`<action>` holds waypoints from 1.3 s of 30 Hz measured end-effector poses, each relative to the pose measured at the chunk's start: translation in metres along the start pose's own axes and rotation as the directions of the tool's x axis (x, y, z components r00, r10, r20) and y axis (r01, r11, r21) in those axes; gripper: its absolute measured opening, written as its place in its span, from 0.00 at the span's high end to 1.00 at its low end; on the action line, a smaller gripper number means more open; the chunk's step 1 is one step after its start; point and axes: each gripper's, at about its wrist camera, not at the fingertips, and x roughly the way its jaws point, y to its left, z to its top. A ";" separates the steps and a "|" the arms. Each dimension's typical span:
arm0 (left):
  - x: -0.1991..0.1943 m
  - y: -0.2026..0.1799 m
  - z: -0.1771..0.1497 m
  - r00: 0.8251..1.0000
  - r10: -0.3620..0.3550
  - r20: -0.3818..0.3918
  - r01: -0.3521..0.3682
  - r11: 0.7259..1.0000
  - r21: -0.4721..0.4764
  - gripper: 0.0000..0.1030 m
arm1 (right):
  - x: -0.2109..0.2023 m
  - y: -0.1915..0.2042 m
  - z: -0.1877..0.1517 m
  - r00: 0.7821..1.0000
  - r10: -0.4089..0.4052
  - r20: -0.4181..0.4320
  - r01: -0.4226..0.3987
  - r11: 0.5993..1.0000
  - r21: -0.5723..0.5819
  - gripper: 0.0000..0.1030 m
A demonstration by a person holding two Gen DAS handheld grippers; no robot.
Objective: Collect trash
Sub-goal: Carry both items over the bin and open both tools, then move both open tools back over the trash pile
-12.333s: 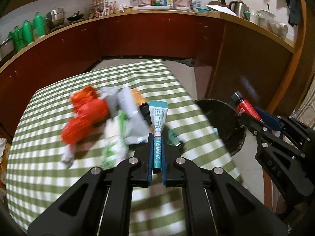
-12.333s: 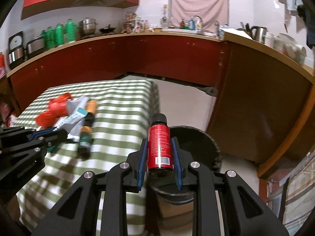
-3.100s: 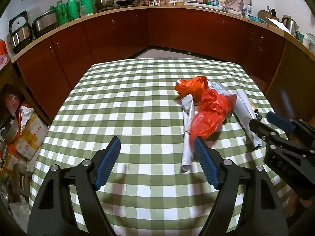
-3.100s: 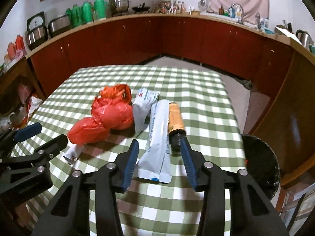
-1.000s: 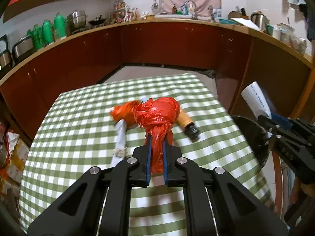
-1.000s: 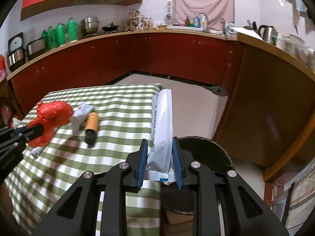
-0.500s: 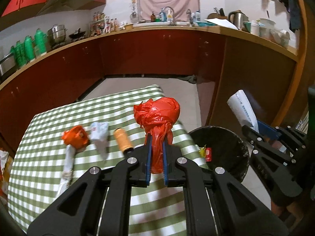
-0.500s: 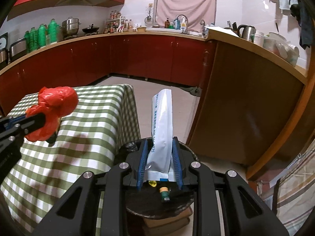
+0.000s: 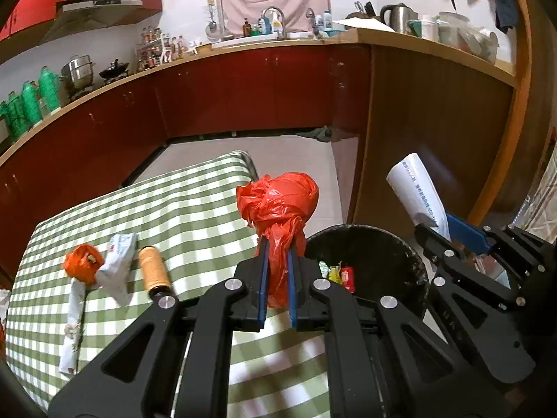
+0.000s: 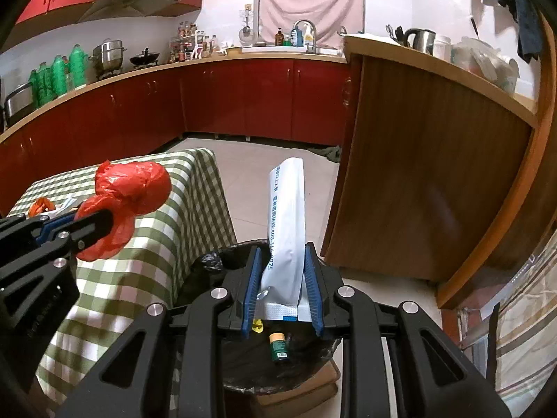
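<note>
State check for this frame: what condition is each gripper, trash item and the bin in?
left gripper: shut on red plastic bag
right gripper: shut on white pouch, above bin
trash bin: open, partly filled
orange bottle: lying on table

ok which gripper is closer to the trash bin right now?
Right. The right gripper, holding the white packet, is directly above the trash bin. The left gripper, holding the red bag, is over the table edge beside it.

bin (image 10: 222,261) mouth open, table (image 10: 167,230) beside
</note>
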 end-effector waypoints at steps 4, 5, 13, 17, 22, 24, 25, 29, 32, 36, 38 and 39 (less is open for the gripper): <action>0.009 -0.008 0.002 1.000 -0.020 -0.012 0.020 0.999 0.032 0.90 | 0.007 -0.006 -0.003 1.000 0.014 -0.003 -0.014 0.999 0.035 0.71; 0.013 -0.011 0.001 1.000 -0.017 -0.023 0.019 0.999 0.046 0.85 | 0.008 -0.008 -0.004 1.000 0.016 -0.007 -0.016 0.999 0.043 0.68; 0.017 -0.010 -0.002 0.999 -0.009 -0.036 0.010 1.000 0.023 0.60 | 0.010 -0.016 -0.007 1.000 0.003 -0.011 -0.003 0.998 0.070 0.60; 0.016 -0.005 -0.003 0.999 0.001 -0.041 -0.001 1.000 0.004 0.56 | 0.009 -0.016 -0.007 1.000 0.004 -0.009 -0.003 0.998 0.069 0.59; 0.008 0.010 -0.004 0.999 0.015 -0.049 -0.016 1.000 -0.019 0.55 | 0.004 -0.010 -0.005 1.000 0.019 -0.007 -0.019 0.998 0.062 0.57; 0.003 0.017 -0.006 0.998 0.029 -0.050 -0.031 0.999 -0.029 0.54 | 0.002 -0.005 -0.004 1.000 0.028 -0.005 -0.028 0.998 0.056 0.56; 0.000 0.022 -0.007 0.998 0.036 -0.050 -0.038 0.999 -0.034 0.54 | 0.000 -0.003 -0.003 0.999 0.033 -0.002 -0.033 0.998 0.051 0.55; -0.012 0.042 -0.012 0.997 0.065 -0.052 -0.068 0.996 -0.055 0.50 | -0.006 0.011 0.000 0.998 0.063 0.003 -0.063 0.997 0.036 0.53; -0.023 0.061 -0.020 0.994 0.097 -0.057 -0.101 0.992 -0.075 0.49 | -0.011 0.024 -0.001 0.996 0.085 0.004 -0.085 0.996 0.017 0.53; -0.036 0.085 -0.029 0.988 0.137 -0.071 -0.144 0.984 -0.102 0.48 | -0.016 0.043 -0.001 0.993 0.120 -0.003 -0.120 0.993 -0.013 0.53; -0.042 0.099 -0.035 0.984 0.159 -0.077 -0.167 0.979 -0.115 0.47 | -0.018 0.052 -0.001 0.991 0.133 -0.007 -0.133 0.991 -0.029 0.53; -0.044 0.104 -0.036 0.983 0.167 -0.079 -0.176 0.977 -0.120 0.46 | -0.019 0.057 -0.001 0.990 0.139 -0.009 -0.139 0.990 -0.039 0.53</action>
